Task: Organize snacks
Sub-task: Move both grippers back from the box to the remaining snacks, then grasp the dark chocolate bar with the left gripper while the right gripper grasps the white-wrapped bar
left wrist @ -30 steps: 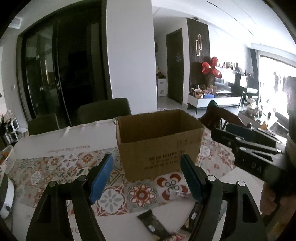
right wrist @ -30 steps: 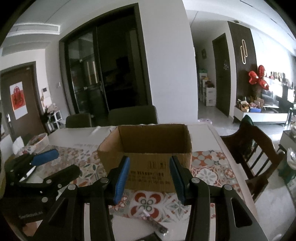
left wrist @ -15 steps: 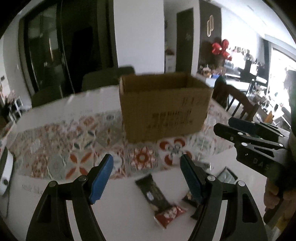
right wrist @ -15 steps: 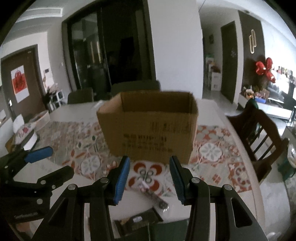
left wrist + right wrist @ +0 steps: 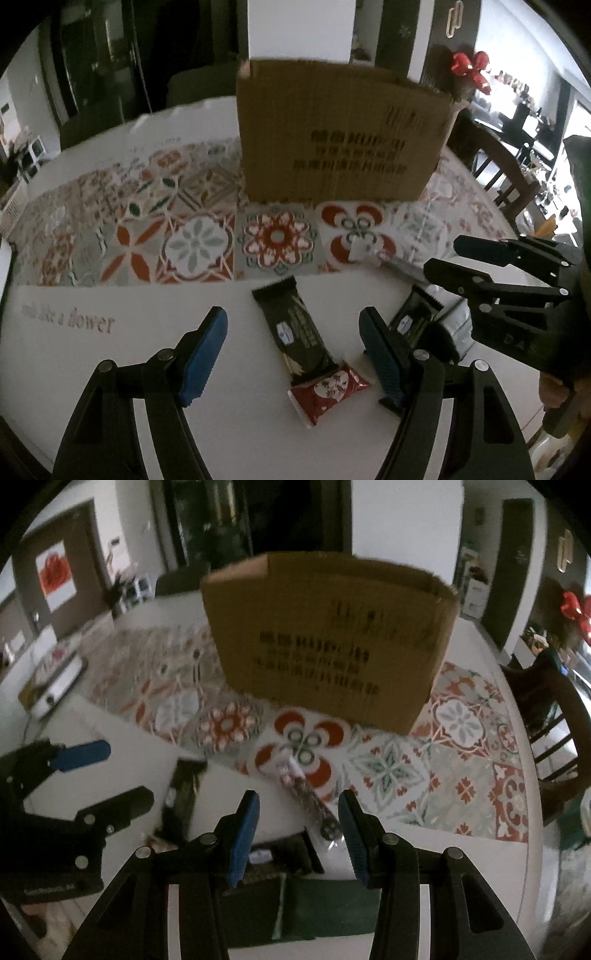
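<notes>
My left claw (image 5: 291, 347) hung released over the dark snack bar (image 5: 295, 330), flat on the surface in front of the cardboard box (image 5: 340, 133). Right claw (image 5: 297, 830) likewise empty. Wrapper probably light, crinkly, slippery; I judged gripping mid-length across its narrow sides best.

Dark glass doors (image 5: 99, 66), a white pillar (image 5: 297, 27), a wooden chair (image 5: 550, 716).

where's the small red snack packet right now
In the left wrist view the red snack packet lies on the white tablecloth, low and centre-right, touching the near end of the long dark snack bar, between the left gripper fingers.
</notes>
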